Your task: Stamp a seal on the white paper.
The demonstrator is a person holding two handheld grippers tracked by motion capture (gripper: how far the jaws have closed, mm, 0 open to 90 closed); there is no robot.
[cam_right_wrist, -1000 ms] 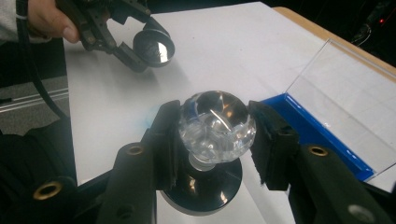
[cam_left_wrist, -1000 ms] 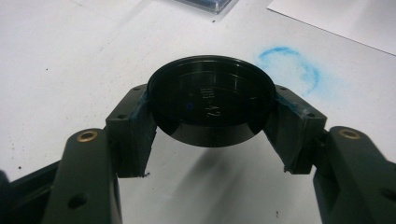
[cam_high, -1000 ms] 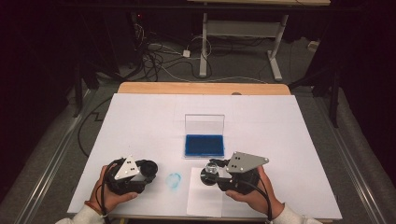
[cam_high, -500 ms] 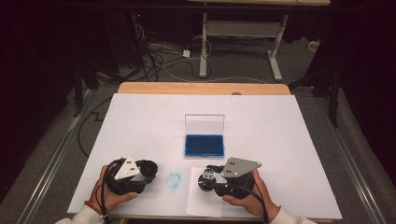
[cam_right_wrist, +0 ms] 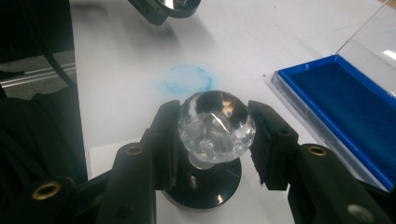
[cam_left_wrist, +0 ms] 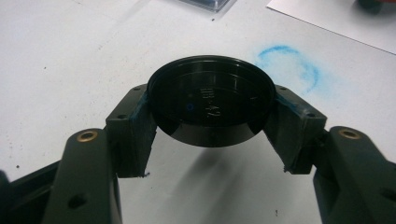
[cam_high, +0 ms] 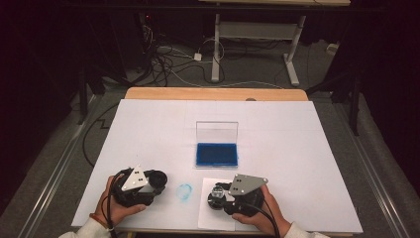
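backdrop: dark room, cables on the floor beyond a white table (cam_high: 297, 144) with a wooden far edge.
ink pad: open blue ink pad (cam_high: 216, 154) at mid-table, its clear lid standing up on the far side.
left gripper: left gripper (cam_left_wrist: 210, 140) sits near the left front edge, jaws clamped on the rim of a round black cap (cam_left_wrist: 211, 99), held just off the surface; blue ink stains the pads.
smudge: faint blue ring (cam_high: 184, 191) on the table between the two hands.
right gripper: right gripper (cam_right_wrist: 215, 135) has its jaws closed snugly on the clear knob (cam_right_wrist: 216, 125) of a round stamp (cam_right_wrist: 205, 179).
stamp position: black base looks down on the sheet of paper (cam_high: 210, 215) at the near edge, right of the smudge.
step in hand: looks like the press itself, stamp planted on paper, cap parked aside.
next move: likely firm even pressure straight down, then a clean vertical lift so the print doesn't smear; paper is loose and could cling to the base.
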